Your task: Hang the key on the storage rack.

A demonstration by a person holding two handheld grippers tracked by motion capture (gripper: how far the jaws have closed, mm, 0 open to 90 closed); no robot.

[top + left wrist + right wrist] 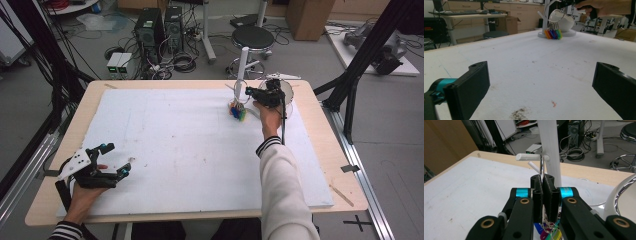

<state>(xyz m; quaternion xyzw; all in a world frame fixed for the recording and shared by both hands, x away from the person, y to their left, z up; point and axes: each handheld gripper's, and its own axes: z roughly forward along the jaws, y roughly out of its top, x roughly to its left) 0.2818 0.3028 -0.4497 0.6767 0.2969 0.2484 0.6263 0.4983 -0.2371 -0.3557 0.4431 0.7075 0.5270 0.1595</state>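
Keys with coloured tags point(238, 112) are the thing being handled, hung on a metal ring point(541, 167) at the far right of the bench point(60, 150). Nearest, at the front left corner, the left gripper point(114, 161) is held low over the white foam sheet point(190, 150) by the left hand point(85, 192); its fingers point(471, 87) are spread wide apart with nothing between them, and in the left gripper view bare, scuffed sheet with a dark smudge point(520, 113) is seen in the gap. Farther off, the right arm in a pale sleeve point(282, 185) is stretched across the sheet, and the right gripper point(251, 92) is held by the right hand point(267, 116) just beside a white post stand point(243, 67). In the right gripper view its fingers point(550, 195) are clenched on the metal ring, which runs upward from them and is looped over a short white peg point(527, 157) sticking out of the post. The tags, orange, blue, red, green and yellow, are seen dangling below the ring in the left gripper view point(553, 34), close to the stand's base. A white bowl-shaped object point(562, 20) stands just behind the stand. Beyond the bench, a black stool point(253, 37) and computer towers point(159, 27) are seen on the floor.
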